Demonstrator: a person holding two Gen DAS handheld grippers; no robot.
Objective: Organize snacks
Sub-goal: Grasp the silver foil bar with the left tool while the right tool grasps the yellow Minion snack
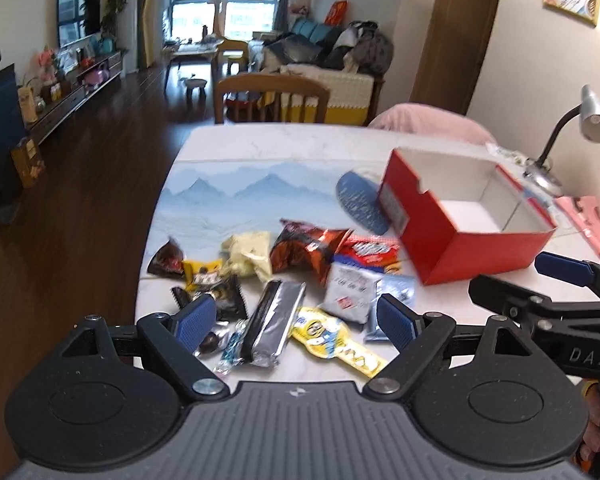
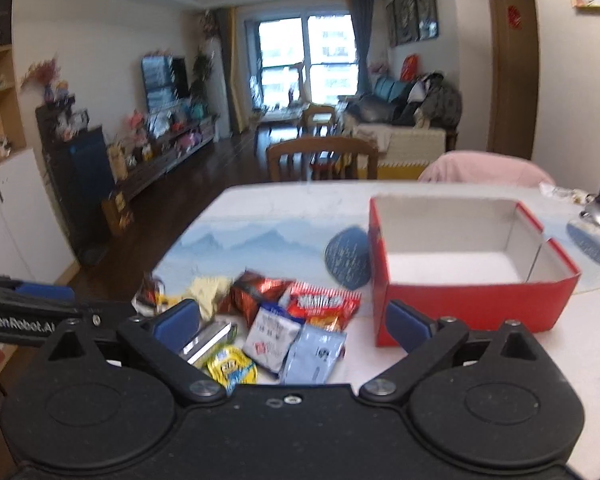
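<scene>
A pile of snack packets lies on the table: a silver-black bar (image 1: 274, 322), a yellow packet (image 1: 324, 334), a white packet (image 1: 350, 290), a dark red bag (image 1: 306, 250) and a pale yellow bag (image 1: 248, 254). An open, empty red box (image 1: 466, 220) stands to their right; it also shows in the right wrist view (image 2: 466, 256). My left gripper (image 1: 296, 320) is open above the near snacks. My right gripper (image 2: 296, 322) is open above the white packet (image 2: 272, 336) and light blue packet (image 2: 314, 354), left of the box.
A blue landscape mat (image 1: 236, 196) covers the table's far part. A desk lamp (image 1: 580, 128) stands at the far right. A wooden chair (image 1: 272, 98) and a pink-covered chair (image 1: 432, 122) stand behind the table. The table's left edge drops to a dark floor.
</scene>
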